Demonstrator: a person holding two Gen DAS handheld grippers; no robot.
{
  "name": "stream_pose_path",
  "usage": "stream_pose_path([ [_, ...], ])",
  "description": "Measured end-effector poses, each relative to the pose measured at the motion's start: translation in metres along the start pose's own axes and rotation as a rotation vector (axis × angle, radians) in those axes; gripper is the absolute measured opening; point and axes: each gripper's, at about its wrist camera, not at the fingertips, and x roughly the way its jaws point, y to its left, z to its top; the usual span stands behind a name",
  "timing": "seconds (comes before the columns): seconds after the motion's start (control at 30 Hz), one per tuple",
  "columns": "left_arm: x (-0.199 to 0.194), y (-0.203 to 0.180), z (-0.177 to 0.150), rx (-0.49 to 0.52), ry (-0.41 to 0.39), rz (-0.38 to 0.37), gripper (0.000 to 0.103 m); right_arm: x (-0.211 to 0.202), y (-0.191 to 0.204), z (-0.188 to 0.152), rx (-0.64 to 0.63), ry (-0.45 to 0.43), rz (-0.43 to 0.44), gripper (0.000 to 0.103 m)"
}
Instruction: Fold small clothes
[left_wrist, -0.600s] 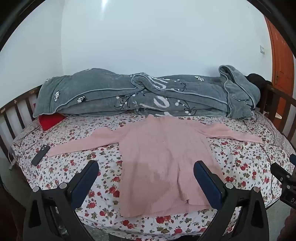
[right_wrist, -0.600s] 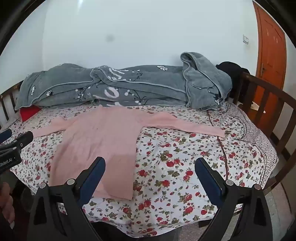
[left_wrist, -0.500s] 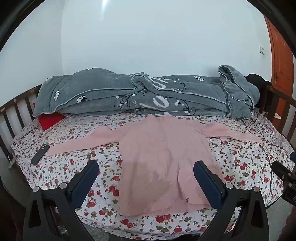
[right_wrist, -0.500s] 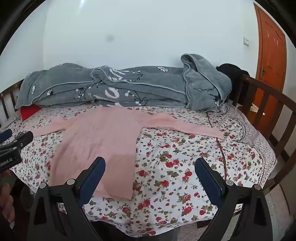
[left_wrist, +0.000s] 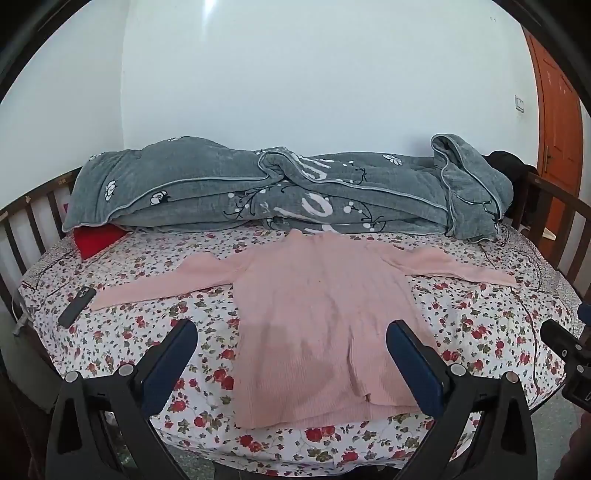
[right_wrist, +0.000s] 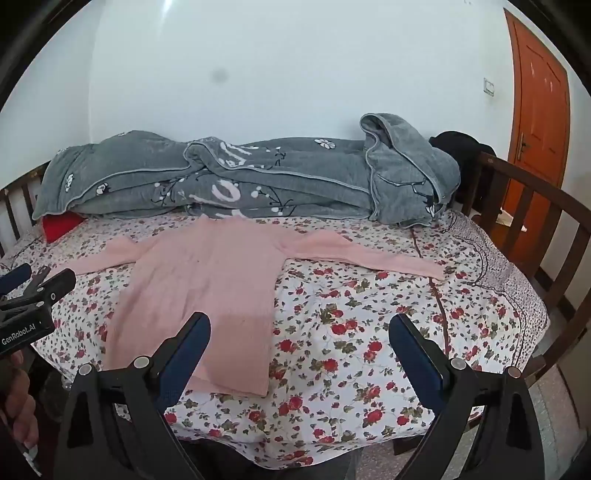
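Nothing on the bed has shifted since the earlier frames; only the two cameras have drifted slightly, so the pink sweater (left_wrist: 314, 328) sits a little differently in each view. It lies flat and face up on the flowered sheet (left_wrist: 476, 325), just in front of the rolled grey blanket (left_wrist: 280, 192) that runs along the wall. Its collar nearly touches that blanket, its hem reaches toward the near edge of the mattress, and both sleeves stretch out sideways from the body. That spread looks deliberate, since a garment laid open with its arms extended gives clear edges to pick up and fold inward. The left gripper (left_wrist: 291, 350) hovers above the sweater's lower half with its jaws wide apart and nothing between them. The right gripper (right_wrist: 299, 347) hangs over the sheet just beside the sweater's right edge, its jaws equally wide and empty. Both point downward toward the cloth, which suggests they are being lined up for a first grasp, probably on the hem corners or the sleeves; folding has not begun. A dark phone (left_wrist: 77, 301) rests on the sheet just beyond the left sleeve's cuff, close enough that a swept sleeve might brush it. A red cushion (left_wrist: 98, 238) peeks out from under the blanket's left end, well clear of the sweater. Behind the blanket's right end stand the wooden bed rail (right_wrist: 535, 192) and an orange door (right_wrist: 535, 107).
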Motion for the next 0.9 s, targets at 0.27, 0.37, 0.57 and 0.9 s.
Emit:
stream_pose_path([
  [0.27, -0.0029, 0.0023, 0.0030, -0.003, -0.004, -0.010, 0.103, -0.0024, 0.0022, -0.0020, -0.002, -0.001, 0.004, 0.096],
  [0.37, -0.0038, 0.0031, 0.0017, -0.006, -0.007, -0.012, 0.103, -0.0035, 0.0020, -0.0019, 0.000, -0.004, 0.004, 0.096],
  [0.57, -0.0041, 0.0028, 0.0012, -0.006, -0.008, -0.012, 0.103, -0.0056, 0.0034, -0.0025, -0.002, -0.009, 0.002, 0.096],
  [0.9, -0.0041, 0.0028, 0.0018, -0.004, -0.009, -0.014, 0.103, -0.0093, 0.0031, -0.0013, 0.005, -0.016, 0.002, 0.096],
])
